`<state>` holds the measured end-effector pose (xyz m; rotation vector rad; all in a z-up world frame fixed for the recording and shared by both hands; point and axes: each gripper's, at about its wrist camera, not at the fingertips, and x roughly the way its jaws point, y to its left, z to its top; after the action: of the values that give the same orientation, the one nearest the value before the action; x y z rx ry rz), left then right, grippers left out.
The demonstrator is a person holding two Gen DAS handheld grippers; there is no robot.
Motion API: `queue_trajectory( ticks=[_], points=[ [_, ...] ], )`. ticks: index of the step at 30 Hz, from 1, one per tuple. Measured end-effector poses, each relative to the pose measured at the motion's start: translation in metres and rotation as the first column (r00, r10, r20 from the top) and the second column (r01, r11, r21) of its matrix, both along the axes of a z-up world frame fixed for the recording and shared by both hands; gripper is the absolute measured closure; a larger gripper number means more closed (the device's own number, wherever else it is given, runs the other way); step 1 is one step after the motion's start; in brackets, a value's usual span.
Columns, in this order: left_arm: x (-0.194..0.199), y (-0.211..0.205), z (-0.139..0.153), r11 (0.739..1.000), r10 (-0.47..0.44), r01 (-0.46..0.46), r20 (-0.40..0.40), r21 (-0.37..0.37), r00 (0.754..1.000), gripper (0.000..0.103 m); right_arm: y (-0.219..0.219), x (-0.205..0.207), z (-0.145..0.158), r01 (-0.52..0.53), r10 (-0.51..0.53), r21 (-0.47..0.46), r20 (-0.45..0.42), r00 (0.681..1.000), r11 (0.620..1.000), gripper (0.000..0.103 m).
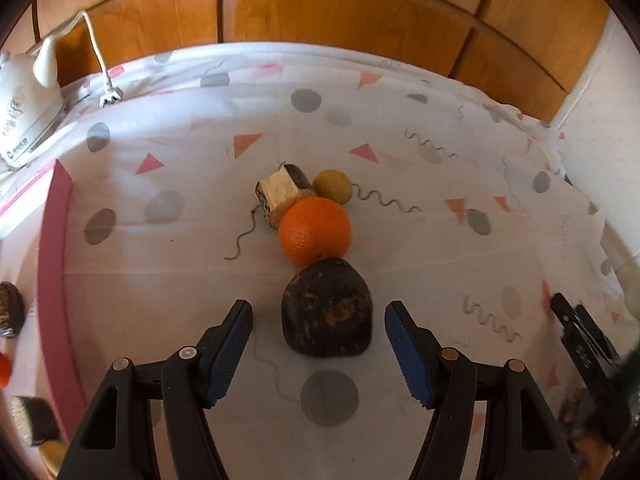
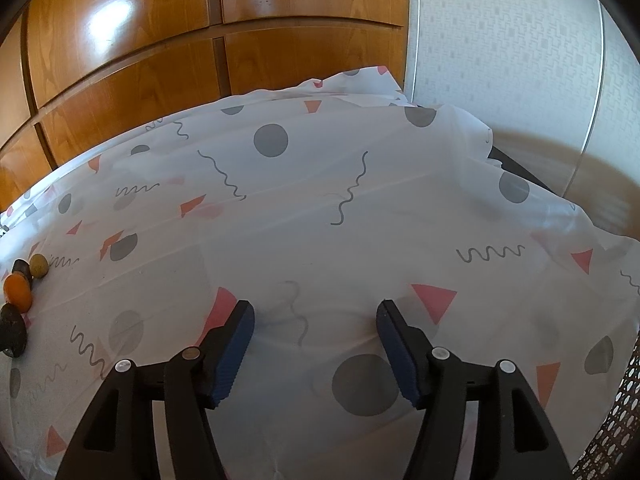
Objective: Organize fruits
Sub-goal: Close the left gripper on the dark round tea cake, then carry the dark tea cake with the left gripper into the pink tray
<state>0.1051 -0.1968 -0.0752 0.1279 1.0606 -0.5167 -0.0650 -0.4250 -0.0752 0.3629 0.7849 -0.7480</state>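
In the left wrist view a row of fruits lies on the patterned white cloth: a dark brown fruit nearest, an orange touching it behind, then a cut pale piece with dark skin and a small yellow-green fruit. My left gripper is open, its fingers on either side of the dark fruit without touching it. My right gripper is open and empty over bare cloth. The same row shows at the far left of the right wrist view, with the orange.
A pink-edged tray at the left holds more fruit pieces. A white iron with its cord stands at the back left. Wooden cabinet doors run behind the table. The other gripper shows at the right edge.
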Motion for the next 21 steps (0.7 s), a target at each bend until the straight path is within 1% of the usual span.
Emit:
queue_trajectory(
  ticks=[1,2,3,9,14,16,18,21],
  points=[
    [0.0,0.0,0.0,1.0,0.001,-0.001,0.02,0.005,1.0,0.046,0.0,0.0,0.0,0.0,0.0,0.0,0.0,1.0,1.0,0.038],
    [-0.001,0.0,0.001,1.0,-0.012,0.012,0.024,-0.006,1.0,0.053,0.0,0.0,0.0,0.0,0.0,0.0,-0.001,1.0,1.0,0.038],
    [-0.001,0.001,0.001,1.0,-0.022,0.022,0.017,-0.022,1.0,0.058,0.0,0.0,0.0,0.001,-0.001,0.0,-0.001,1.0,1.0,0.038],
    [-0.022,0.022,0.003,0.999,-0.003,0.004,0.018,-0.039,1.0,0.058,0.001,0.002,0.0,0.0,0.0,-0.003,-0.003,1.0,1.0,0.038],
    [-0.043,0.038,0.0,0.999,0.004,-0.002,0.052,-0.041,0.999,0.058,0.001,0.002,0.0,0.003,-0.003,-0.004,-0.007,1.0,1.0,0.038],
    [-0.046,0.042,-0.002,0.999,0.009,-0.006,0.061,-0.054,0.998,0.058,0.001,0.002,0.0,0.002,-0.002,-0.004,-0.008,1.0,1.0,0.038],
    [-0.047,0.041,-0.002,0.999,-0.002,0.005,0.072,-0.047,0.997,0.058,0.001,0.003,0.0,0.001,-0.001,-0.004,-0.008,1.0,1.0,0.038],
    [-0.044,0.043,0.001,0.998,0.006,-0.002,0.051,-0.062,0.999,0.059,0.001,0.003,0.0,0.001,-0.001,-0.004,-0.007,1.0,1.0,0.038]
  ],
)
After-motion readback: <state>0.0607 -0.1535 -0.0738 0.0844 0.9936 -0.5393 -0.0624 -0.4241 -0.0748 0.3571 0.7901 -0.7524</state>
